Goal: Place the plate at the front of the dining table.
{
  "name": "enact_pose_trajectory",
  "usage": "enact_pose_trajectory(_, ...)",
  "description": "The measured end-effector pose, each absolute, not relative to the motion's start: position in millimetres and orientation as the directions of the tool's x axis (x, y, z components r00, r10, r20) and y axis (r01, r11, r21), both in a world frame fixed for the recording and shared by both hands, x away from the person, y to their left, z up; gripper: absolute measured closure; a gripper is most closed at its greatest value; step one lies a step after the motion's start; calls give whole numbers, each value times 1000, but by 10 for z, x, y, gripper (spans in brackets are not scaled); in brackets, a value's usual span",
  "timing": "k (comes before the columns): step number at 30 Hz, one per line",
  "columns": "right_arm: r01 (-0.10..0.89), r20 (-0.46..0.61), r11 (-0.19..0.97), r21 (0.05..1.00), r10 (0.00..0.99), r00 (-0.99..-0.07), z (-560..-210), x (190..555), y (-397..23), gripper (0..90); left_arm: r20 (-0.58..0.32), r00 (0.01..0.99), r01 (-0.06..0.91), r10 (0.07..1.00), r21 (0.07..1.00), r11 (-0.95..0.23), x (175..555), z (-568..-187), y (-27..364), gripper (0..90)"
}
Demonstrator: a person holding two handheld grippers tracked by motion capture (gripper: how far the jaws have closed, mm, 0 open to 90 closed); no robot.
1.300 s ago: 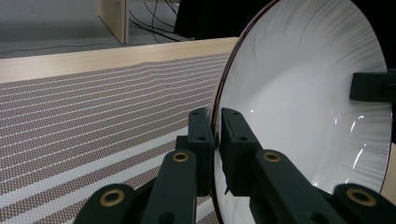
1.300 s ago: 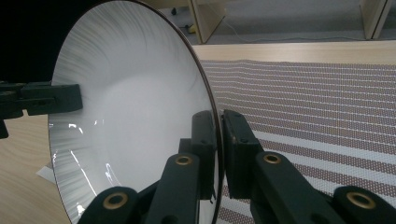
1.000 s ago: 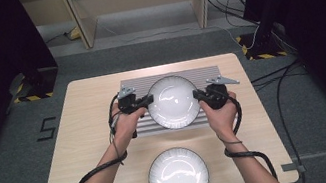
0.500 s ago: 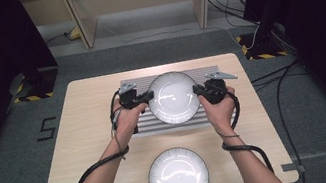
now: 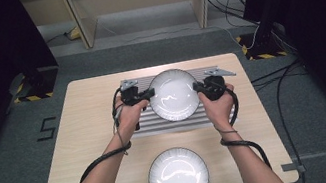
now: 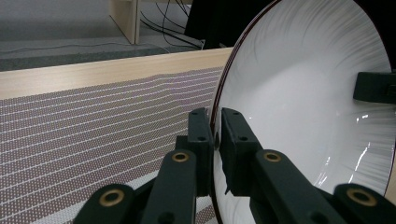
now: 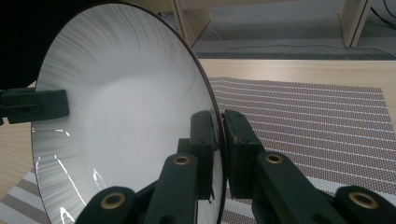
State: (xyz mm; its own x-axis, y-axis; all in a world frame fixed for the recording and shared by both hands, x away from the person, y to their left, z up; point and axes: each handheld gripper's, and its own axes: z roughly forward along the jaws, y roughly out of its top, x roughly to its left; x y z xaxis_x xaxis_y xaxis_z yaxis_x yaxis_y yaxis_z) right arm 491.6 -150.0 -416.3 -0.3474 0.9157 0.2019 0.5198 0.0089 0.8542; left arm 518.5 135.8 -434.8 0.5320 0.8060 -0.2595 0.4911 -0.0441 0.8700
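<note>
Plate [image 5: 173, 94], white with a thin dark edge, was held over the striped placemat [image 5: 166, 124] toward the far half of the wooden table [image 5: 82, 136], pinched at opposite sides of its rim by both tongs. The left gripper [image 5: 150, 93] was clenched on the plate's left edge, and in the left gripper view its two black jaws stood close together with the thin rim running between them [image 6: 213, 140]. The right gripper [image 5: 196, 86] gripped the opposite edge the same way, seen in the right gripper view [image 7: 219, 140], though its hold looked a shade less tight. Whether the plate was resting on the mat or just above it could not be told from the high view. A second plate [image 5: 178, 177] sat at the near edge of the table, well apart from the first. The main risk, as I judged it, lay in the narrow bite: each pair of pads caught only the glazed lip, so if one hand rose or drifted faster than the other, the rim could twist out and the plate would drop onto the mat. Any slackening on the right side would cause the same. Carrying it toward the near plate too low could also knock the two rims together.
</note>
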Motion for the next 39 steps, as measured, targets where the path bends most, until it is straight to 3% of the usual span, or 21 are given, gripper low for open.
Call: enact_pose_trajectory(39,537,183,8,844,935,-303,-4307,5264,-1469,819,-277,479,518,833,855,-13,5485,-4503,1286,825)
